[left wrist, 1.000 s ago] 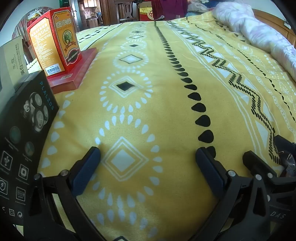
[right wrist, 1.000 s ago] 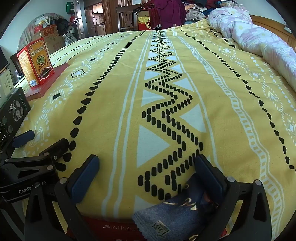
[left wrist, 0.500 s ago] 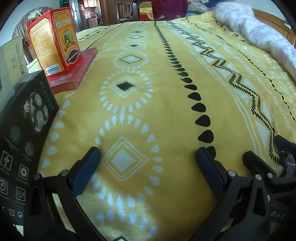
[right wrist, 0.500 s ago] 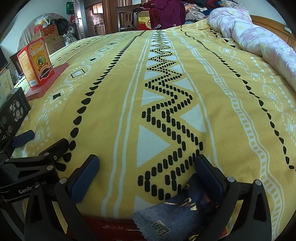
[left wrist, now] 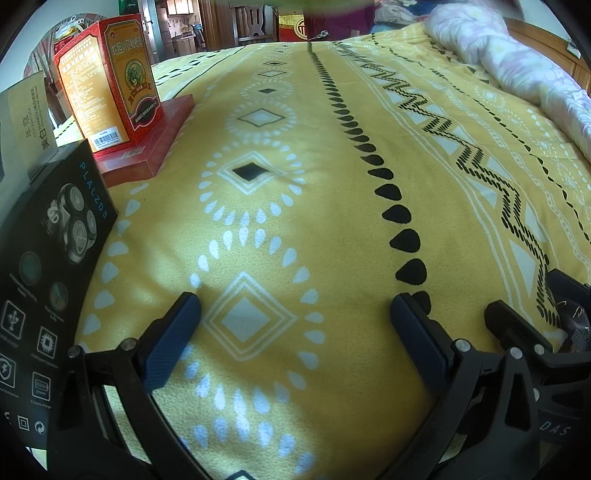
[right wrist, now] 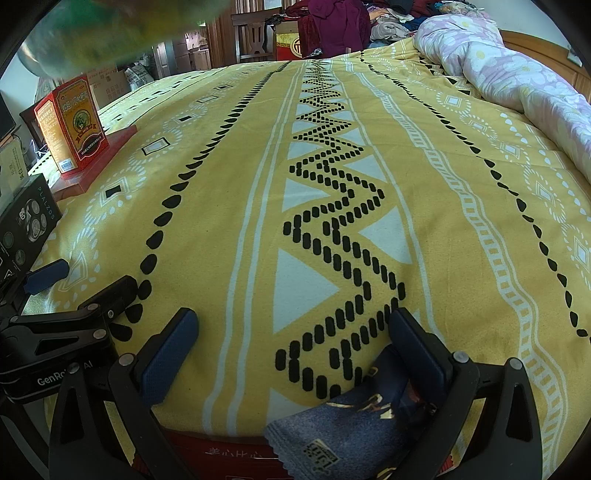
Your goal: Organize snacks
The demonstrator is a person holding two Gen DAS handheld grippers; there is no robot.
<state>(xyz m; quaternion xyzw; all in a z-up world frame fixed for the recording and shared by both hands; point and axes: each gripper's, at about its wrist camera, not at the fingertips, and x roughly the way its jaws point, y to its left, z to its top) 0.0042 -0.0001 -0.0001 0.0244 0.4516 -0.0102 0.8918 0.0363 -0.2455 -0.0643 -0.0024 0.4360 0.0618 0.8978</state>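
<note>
The right gripper (right wrist: pixel 293 343) rests low over the bed's near edge with its jaws spread wide and nothing between them; a dark blue snack pouch (right wrist: pixel 354 424) lies just under and touching its right finger, at about 5 o'clock in the right wrist view, its serrated end hanging toward the camera over a red box (right wrist: pixel 221 456) at the bottom edge. The left gripper (left wrist: pixel 295 332) is likewise wide open and empty, low over the yellow patterned bedspread (left wrist: pixel 314 206), and it shows in the right wrist view at 8 o'clock, beside the right one. In the left wrist view a black shaver box (left wrist: pixel 44 280) stands at 9 o'clock, just left of the left finger. Farther off at 10 o'clock an upright orange-and-red carton (left wrist: pixel 110 81) stands on a flat red case (left wrist: pixel 155 147). A pale card box (left wrist: pixel 26 118) leans behind the shaver box. At 2 o'clock a lilac flowered quilt (left wrist: pixel 517 66) is bunched along the bed's far side. A blurred green-yellow shape (right wrist: pixel 122 33) fills the top left of the right wrist view; what it is cannot be told.
</note>
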